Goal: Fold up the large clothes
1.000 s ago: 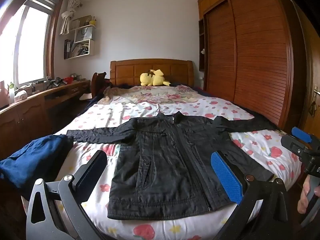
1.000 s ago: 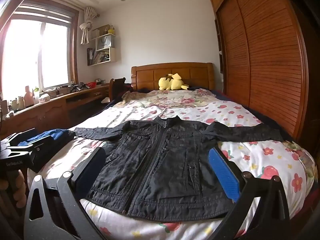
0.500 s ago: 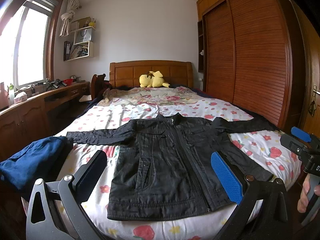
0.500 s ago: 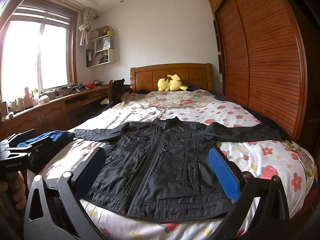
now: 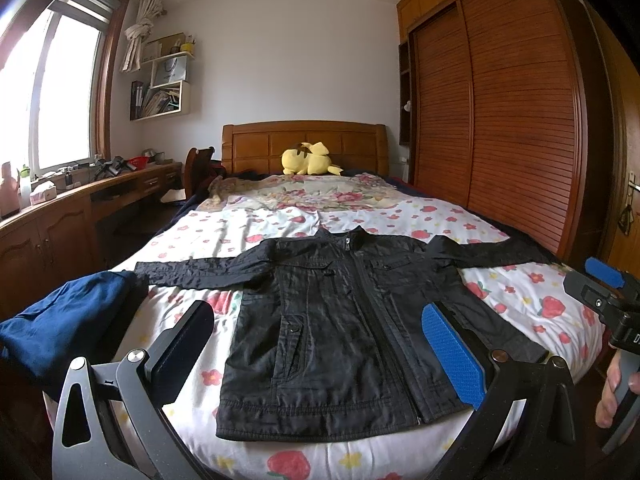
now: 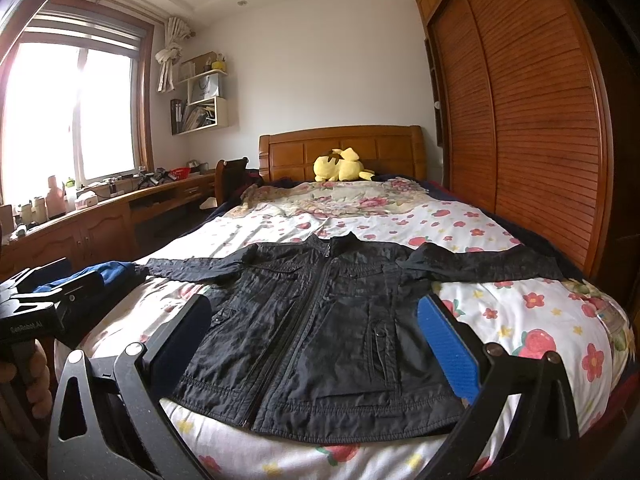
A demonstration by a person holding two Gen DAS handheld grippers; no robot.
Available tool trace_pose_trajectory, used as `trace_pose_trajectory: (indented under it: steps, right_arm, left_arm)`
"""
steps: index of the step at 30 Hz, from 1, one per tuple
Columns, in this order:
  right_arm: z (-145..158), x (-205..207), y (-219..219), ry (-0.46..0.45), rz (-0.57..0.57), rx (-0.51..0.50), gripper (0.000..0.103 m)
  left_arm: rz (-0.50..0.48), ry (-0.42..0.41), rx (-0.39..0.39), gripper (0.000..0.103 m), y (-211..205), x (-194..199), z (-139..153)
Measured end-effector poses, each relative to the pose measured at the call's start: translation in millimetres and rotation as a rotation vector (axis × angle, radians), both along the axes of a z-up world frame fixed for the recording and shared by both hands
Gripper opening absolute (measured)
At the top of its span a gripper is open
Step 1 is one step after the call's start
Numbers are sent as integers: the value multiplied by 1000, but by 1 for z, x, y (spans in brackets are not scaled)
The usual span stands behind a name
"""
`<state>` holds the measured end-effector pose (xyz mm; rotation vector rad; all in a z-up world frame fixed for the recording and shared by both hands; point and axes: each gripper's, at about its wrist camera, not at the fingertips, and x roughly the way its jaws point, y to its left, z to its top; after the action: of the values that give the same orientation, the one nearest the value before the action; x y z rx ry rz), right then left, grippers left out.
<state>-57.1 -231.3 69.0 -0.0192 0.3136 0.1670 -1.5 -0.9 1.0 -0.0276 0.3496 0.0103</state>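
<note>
1. Your black zip-front jacket of crinkled shiny fabric (image 5: 344, 328) lies flat and face up on the foot end of the bed with the white flowered sheet (image 5: 532, 292). Its zip is closed, its collar points toward the wooden headboard (image 5: 304, 140), and its hem sits nearest you, close to the mattress edge.
2. Both sleeves are stretched straight out to the sides. The one toward the window ends just beside a bundled dark blue garment (image 5: 68, 320) at the bed's edge; the other reaches toward the slatted wooden wardrobe doors (image 5: 516, 120).
3. No fold has been made, as far as these views show: the body is fully spread, the sleeves are not brought in, the hem is not lifted. Judged from that, the folding itself is all ahead of you.
4. Your left gripper (image 5: 320, 344) hovers over the near end of the bed with its jaws spread wide, nothing between them and no contact with the cloth.
5. Your right gripper (image 6: 316, 340) is likewise held above the hem side with jaws spread apart and empty. Each gripper shows at the edge of the other's view, held in your hand.
6. What is left, by my reckoning: bring each sleeve across the chest, then double the body from hem to collar.
7. The yellow plush toy (image 5: 308, 158) by the headboard is well apart from the jacket and should not interfere.
</note>
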Motion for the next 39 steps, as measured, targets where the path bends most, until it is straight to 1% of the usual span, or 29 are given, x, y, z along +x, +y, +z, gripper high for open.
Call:
trace_pose_trajectory:
  steps: [39]
  right_arm:
    - [0,-1,-2,-3,0,0,103]
  left_arm:
    - [-4,-12,6,103,-3,-3,2]
